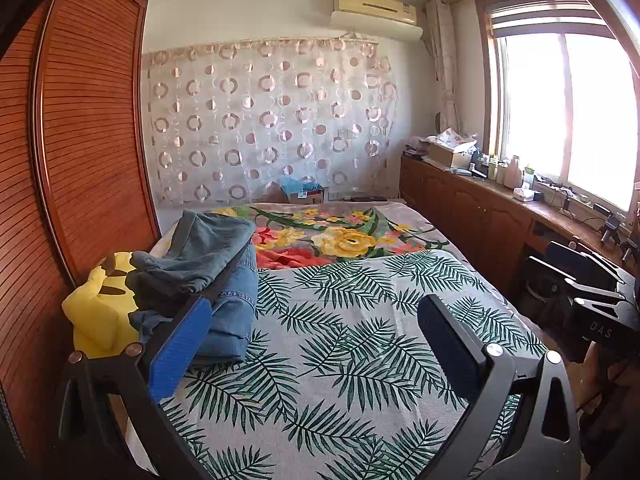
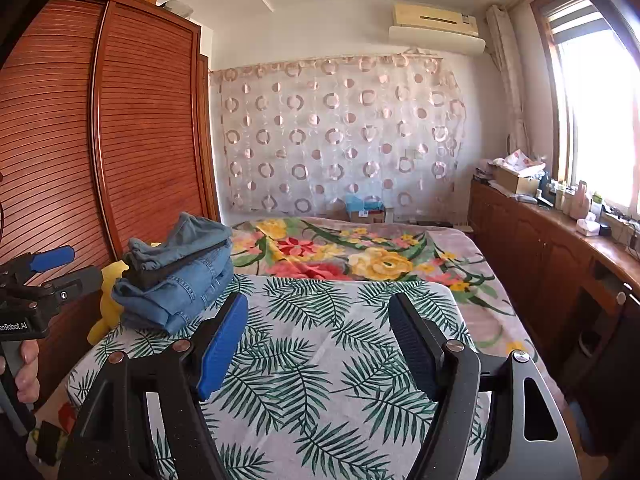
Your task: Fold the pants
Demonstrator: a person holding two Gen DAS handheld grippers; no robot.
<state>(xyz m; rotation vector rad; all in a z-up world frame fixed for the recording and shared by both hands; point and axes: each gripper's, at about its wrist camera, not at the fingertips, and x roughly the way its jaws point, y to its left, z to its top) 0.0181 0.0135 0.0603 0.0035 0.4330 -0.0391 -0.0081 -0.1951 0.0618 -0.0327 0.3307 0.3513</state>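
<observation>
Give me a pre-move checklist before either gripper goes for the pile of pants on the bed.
1. Left gripper empty, jaws wide apart: ok.
2. Right gripper empty, jaws wide apart: ok.
3. Pile of pants in view of both cameras, at the bed's left edge: ok.
4. Top pair loose and crumpled on the folded jeans, free to lift: ok.
5. Leaf-print sheet bare in front of both grippers, room to spread a pair: ok.
6. Yellow plush pressed against the pile's left side, may snag: not ok.
</observation>
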